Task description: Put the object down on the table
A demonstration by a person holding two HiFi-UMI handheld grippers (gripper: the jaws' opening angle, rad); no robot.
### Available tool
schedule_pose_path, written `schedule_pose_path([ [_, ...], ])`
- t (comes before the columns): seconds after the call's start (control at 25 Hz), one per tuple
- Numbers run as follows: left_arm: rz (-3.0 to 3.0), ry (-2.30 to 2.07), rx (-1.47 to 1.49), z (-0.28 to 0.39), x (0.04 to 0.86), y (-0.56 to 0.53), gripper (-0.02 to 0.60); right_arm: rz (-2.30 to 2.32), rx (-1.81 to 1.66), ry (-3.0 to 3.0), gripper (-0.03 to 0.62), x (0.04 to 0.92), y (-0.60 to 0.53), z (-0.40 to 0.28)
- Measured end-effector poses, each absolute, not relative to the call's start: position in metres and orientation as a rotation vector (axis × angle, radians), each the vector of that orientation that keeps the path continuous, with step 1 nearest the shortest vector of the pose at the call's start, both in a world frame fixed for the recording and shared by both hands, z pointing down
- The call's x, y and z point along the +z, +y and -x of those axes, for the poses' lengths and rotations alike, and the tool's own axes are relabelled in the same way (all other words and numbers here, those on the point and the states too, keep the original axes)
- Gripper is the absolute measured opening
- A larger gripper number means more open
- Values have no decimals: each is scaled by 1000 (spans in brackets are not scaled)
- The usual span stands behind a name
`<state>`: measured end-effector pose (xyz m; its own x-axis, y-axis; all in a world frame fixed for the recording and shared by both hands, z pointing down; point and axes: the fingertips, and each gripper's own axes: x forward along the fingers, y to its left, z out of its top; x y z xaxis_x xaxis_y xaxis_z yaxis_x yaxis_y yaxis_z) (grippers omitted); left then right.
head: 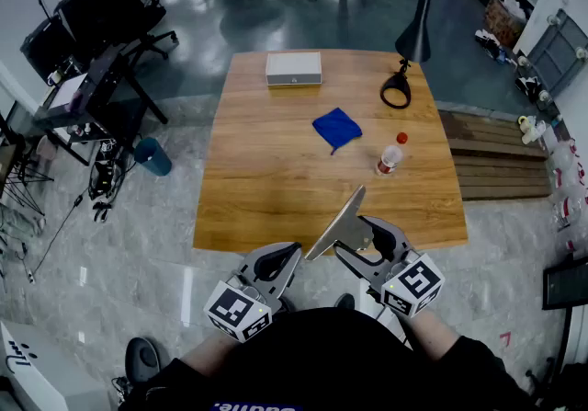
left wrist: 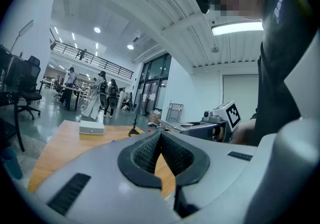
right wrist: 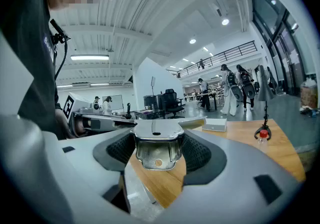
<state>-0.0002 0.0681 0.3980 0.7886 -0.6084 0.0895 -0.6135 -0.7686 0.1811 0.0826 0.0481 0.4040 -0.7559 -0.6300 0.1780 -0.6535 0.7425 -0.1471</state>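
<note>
Wooden table (head: 276, 179) is right in front of me. My left gripper (head: 278, 264) has its jaws pressed together with nothing in them. My right gripper (head: 366, 239) is clamped on the flat metal piece (head: 335, 223), which is up in the air over the table's near edge.

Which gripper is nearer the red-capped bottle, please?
Right. The right gripper, gripping a metal tool, is on the bottle's near side; the left gripper hangs farther left.

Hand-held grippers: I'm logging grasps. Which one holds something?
The right hand-held gripper: its jaws clamp a metal plate. The left hand-held gripper is shut and empty.
</note>
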Motion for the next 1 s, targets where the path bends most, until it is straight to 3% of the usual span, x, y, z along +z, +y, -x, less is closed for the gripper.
schedule_pose_path([
  [1.0, -2753, -1012, 61, -10, 401, 72, 9, -990, 318, -2854, 281, 402, 47, -93],
])
